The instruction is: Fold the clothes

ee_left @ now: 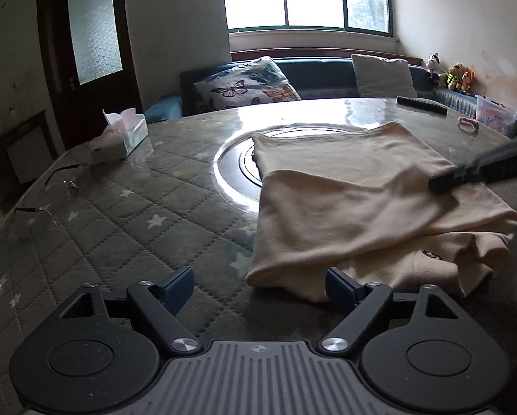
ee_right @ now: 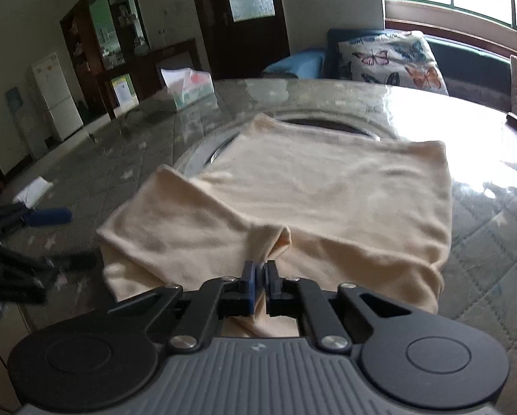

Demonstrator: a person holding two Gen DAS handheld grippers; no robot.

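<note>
While my left gripper [ee_left: 258, 282] hovers with jaws spread wide and empty at the near edge of the cream garment [ee_left: 355, 207] on the quilted surface [ee_left: 120, 214], my right gripper [ee_right: 260, 276] pinches its fabric fold tight.

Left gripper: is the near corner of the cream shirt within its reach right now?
Probably yes: left gripper is open, the cream shirt corner lies just ahead between its fingertips, nothing blocking.

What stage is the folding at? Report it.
Done: the shirt lies partly folded, one layer doubled over. In hand: the right tool pinches its near edge; the left tool is open beside the near corner, gripping nothing. Left: the last fold and flattening.
</note>
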